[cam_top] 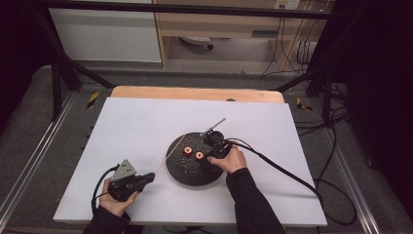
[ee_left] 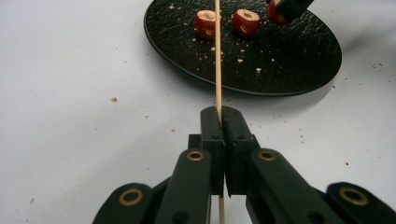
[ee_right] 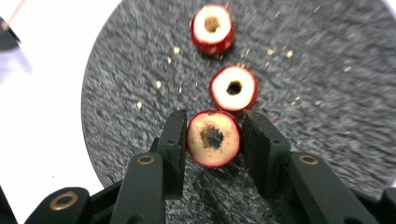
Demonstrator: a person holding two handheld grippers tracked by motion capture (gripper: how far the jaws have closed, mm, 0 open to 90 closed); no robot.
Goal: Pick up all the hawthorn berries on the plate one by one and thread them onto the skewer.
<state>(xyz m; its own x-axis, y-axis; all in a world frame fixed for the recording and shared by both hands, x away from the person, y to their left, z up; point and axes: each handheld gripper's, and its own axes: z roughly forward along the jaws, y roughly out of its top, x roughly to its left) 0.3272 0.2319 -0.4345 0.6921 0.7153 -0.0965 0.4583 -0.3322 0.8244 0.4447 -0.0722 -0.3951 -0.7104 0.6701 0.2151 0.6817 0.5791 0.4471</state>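
A black round plate (cam_top: 187, 173) lies on the white table. Two red fruit slices with cored centres (cam_top: 188, 151) (cam_top: 199, 155) rest on it. My right gripper (cam_top: 209, 155) (ee_right: 215, 115) is over the plate, shut on a third cored slice (ee_right: 214, 138), just short of the other two (ee_right: 233, 88) (ee_right: 212, 29). My left gripper (cam_top: 151, 178) (ee_left: 219, 113) sits left of the plate, shut on a thin wooden skewer (cam_top: 170, 155) (ee_left: 217, 56) that points over the plate rim toward the slices (ee_left: 208, 22) (ee_left: 245, 22). The right gripper (ee_left: 287, 5) with its slice (ee_left: 276, 14) shows beyond them.
Crumbs dot the plate (ee_right: 140, 70) and the white table (cam_top: 146, 122). The table's wooden back edge (cam_top: 195, 92) lies beyond. A black cable (cam_top: 287, 170) trails right from the right gripper. Metal frame rails (cam_top: 29, 161) run along both sides.
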